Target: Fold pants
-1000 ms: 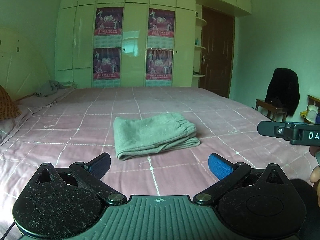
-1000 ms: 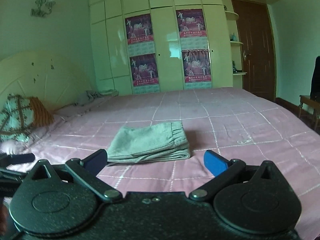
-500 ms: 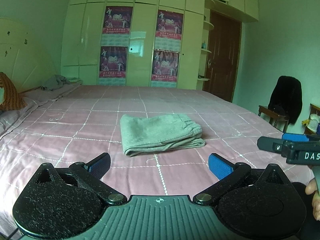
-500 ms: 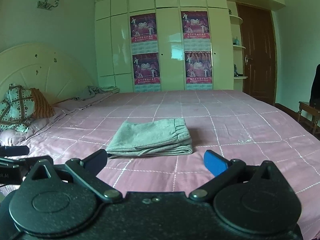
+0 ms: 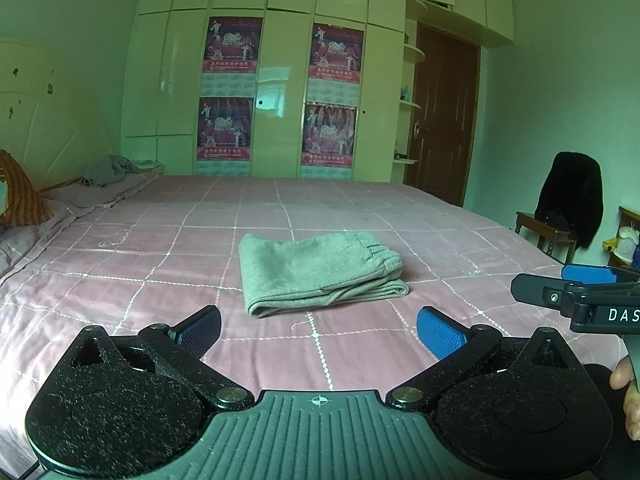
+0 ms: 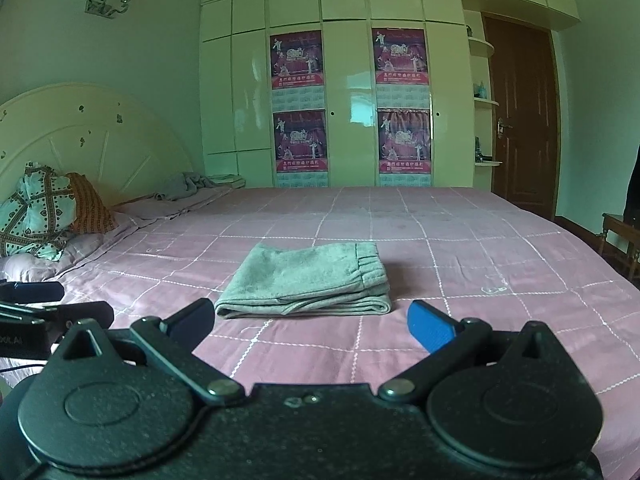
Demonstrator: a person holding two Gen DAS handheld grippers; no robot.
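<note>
Folded pants (image 5: 318, 272), waistband rightward

Both views levelled out, showing more wardrobe. The folded grey fleece pants (image 5: 316, 272) sat farther from the black two-finger grippers (image 5: 318, 330)

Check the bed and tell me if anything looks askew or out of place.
Little stands out. The grey-green folded pants lie in a compact stack on the pink checked bedspread, lower layers peeking out slightly at the front edge. A crumpled grey cloth lies loose near the headboard. Both grippers are open, clear of the pants.
</note>
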